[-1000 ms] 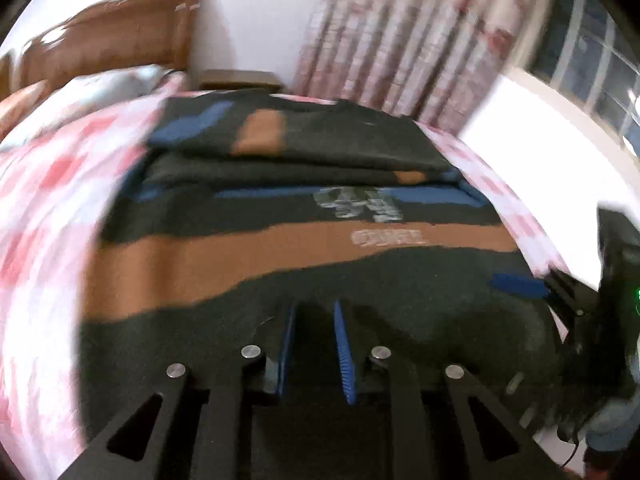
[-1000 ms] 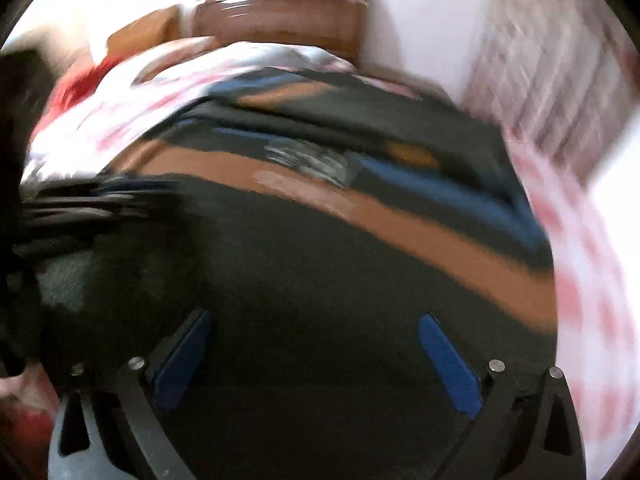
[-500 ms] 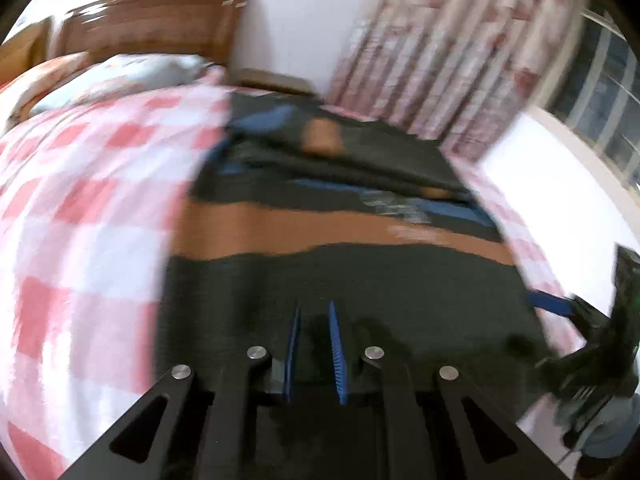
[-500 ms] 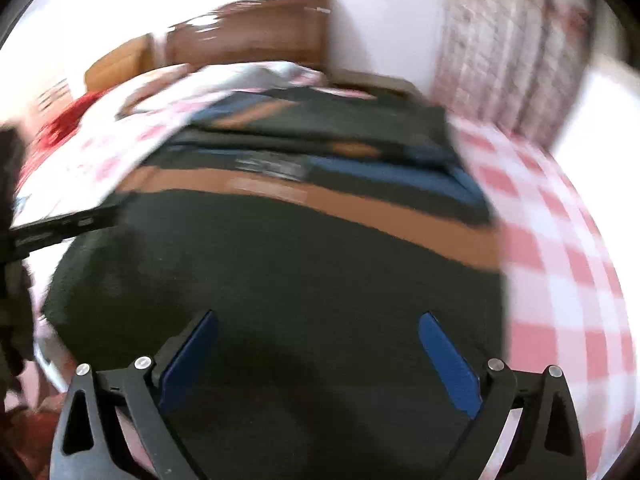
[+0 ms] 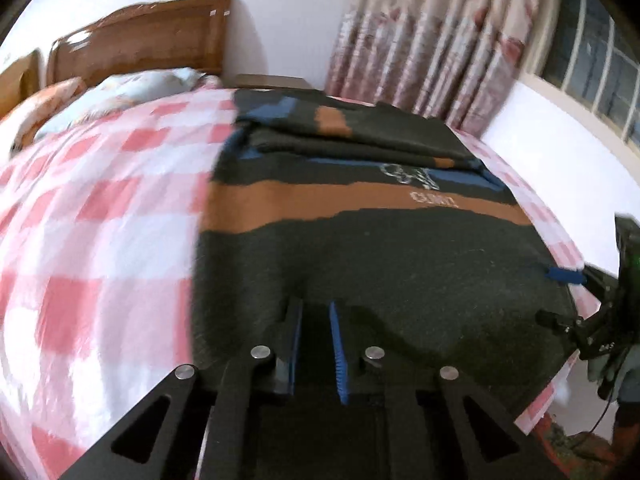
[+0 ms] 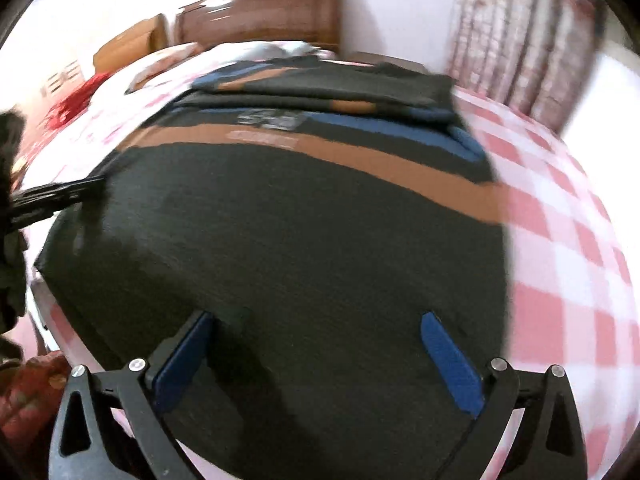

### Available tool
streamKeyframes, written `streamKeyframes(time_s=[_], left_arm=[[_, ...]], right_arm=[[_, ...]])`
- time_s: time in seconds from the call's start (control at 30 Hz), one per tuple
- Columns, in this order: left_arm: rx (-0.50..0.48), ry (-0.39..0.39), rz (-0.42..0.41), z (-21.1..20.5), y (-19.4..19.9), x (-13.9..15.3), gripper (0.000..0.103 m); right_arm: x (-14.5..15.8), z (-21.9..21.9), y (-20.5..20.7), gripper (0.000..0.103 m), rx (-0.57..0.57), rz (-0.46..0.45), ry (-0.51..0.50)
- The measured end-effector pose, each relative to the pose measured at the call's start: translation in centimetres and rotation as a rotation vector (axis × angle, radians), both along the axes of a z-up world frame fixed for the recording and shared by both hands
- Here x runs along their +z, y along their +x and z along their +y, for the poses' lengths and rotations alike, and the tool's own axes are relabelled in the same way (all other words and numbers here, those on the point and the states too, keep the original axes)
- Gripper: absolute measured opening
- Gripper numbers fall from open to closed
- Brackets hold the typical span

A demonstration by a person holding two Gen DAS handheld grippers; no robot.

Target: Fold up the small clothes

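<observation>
From my remote seat both fisheye views were bright but motion-blurred, edges bowed and black-cornered; the white wall (image 5: 560, 152) glared, and the sweater (image 6: 280, 240) swallowed detail.

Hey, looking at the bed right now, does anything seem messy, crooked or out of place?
Mostly tidy. The dark striped sweater lies flat on the pink checked bedspread, but its far end is doubled over in an uneven fold, and its near edge hangs off the bed.
</observation>
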State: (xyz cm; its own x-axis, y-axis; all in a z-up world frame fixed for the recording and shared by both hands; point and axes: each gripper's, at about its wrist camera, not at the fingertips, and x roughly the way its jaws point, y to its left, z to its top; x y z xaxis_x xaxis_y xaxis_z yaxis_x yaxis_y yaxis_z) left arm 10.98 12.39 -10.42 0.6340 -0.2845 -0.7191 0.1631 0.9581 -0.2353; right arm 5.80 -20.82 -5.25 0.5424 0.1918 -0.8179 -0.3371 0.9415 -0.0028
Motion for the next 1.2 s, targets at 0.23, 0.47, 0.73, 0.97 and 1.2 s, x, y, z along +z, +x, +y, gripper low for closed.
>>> streamKeyframes(time_s=[0.23,0.47,0.73,0.97,1.2], left_arm=[[-0.082,-0.026,0.008,-4.6,-0.9,3.3,0.017],[-0.210,0.036,0.008,-8.0,-1.2,0.5,0.020],[-0.127,-0.175,0.057,-0.3,-2.2,-0.3,0.008],[-0.119,-0.063,0.006,-2.4,-3.9,3.2,0.019],[-0.106,0.077,-0.025,-3.0,-4.1,1.2,0.020]], right_arm=[[2.0,3.5,-0.2,0.103,0.029,-0.024,0.059],[-0.2,7.6,-1.6,0.103,0.197,-0.017,-0.007],[0.3,-0.7,-1.4,0.103,0.008,0.007,0.013],[1.9,3.5,-2.5,0.103,0.083,-0.034,0.044],[-0.4,7.1,-3.3,0.103,0.216,-0.026,-0.033]])
